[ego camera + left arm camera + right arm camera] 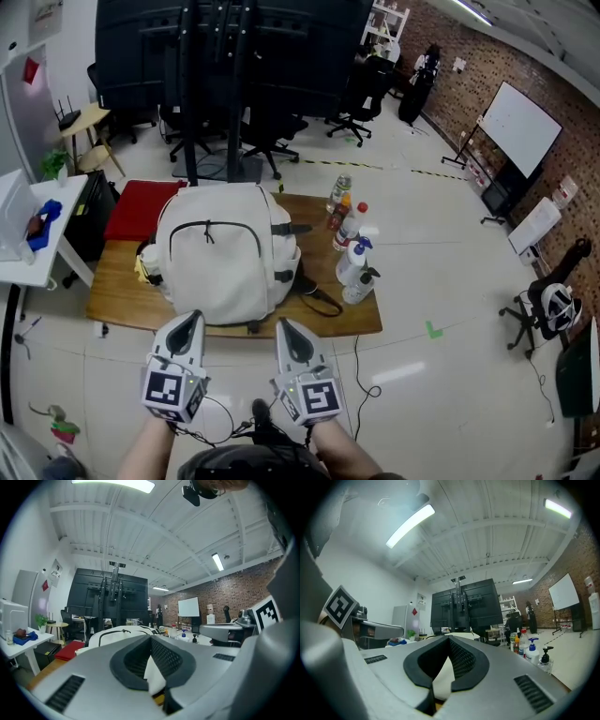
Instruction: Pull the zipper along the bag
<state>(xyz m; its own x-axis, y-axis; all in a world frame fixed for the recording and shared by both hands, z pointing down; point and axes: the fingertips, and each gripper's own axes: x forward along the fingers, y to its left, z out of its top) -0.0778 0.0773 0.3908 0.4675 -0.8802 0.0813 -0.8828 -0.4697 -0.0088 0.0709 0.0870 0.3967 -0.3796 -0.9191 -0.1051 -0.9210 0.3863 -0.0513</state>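
A white backpack (225,253) stands upright on a wooden table (122,295), its front facing me. A black zipper (208,226) arches over its front pocket, with the pull hanging near the top of the arch. My left gripper (191,319) and right gripper (285,324) hover side by side just in front of the table's near edge, short of the bag. Both are shut with nothing between their jaws. In the left gripper view the backpack (119,632) shows beyond the closed left gripper (151,638). The right gripper (449,638) points over the bag's top.
Several bottles and spray bottles (353,248) stand at the table's right end. A black strap (319,300) trails from the bag's right side. A red pad (141,211) lies at the back left. A white side table (33,239) stands left, with office chairs (356,103) behind.
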